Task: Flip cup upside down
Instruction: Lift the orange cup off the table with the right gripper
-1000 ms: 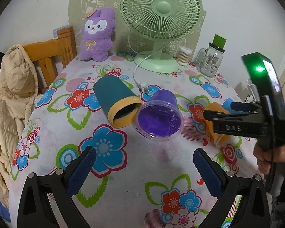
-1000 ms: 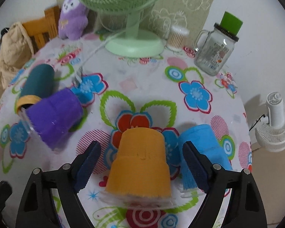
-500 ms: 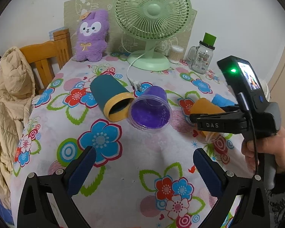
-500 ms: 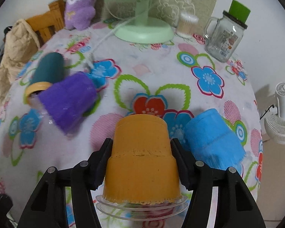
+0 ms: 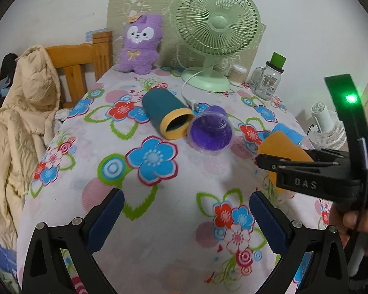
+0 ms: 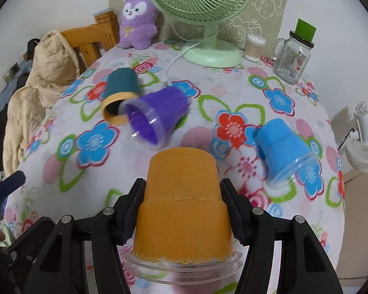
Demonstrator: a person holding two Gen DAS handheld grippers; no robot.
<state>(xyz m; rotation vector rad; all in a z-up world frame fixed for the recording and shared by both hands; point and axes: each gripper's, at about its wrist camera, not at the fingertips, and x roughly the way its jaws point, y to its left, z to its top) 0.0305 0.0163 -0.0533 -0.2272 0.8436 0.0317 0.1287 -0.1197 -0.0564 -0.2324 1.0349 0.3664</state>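
Observation:
My right gripper [image 6: 181, 208] is shut on an orange cup [image 6: 184, 210] and holds it above the table, base pointing away from me, clear rim toward the camera. In the left wrist view the orange cup [image 5: 281, 144] shows at the right between the right gripper's black fingers [image 5: 272, 163]. A purple cup [image 6: 157, 115] lies on its side mid-table, mouth toward me. A blue cup [image 6: 279, 147] lies on its side to the right. My left gripper [image 5: 184, 215] is open and empty near the table's front edge.
A teal tumbler with a yellow rim [image 5: 166, 115] lies beside the purple cup [image 5: 209, 129]. A green fan [image 5: 216, 34], a glass mug jar [image 5: 268, 80], a swab pot [image 5: 238, 73] and a purple plush [image 5: 139, 46] stand at the back. A wooden chair with a coat [image 5: 24, 103] is left.
My right gripper closed on the orange cup and lifted it off the floral cloth. My left gripper drew back toward the front edge and stayed open.

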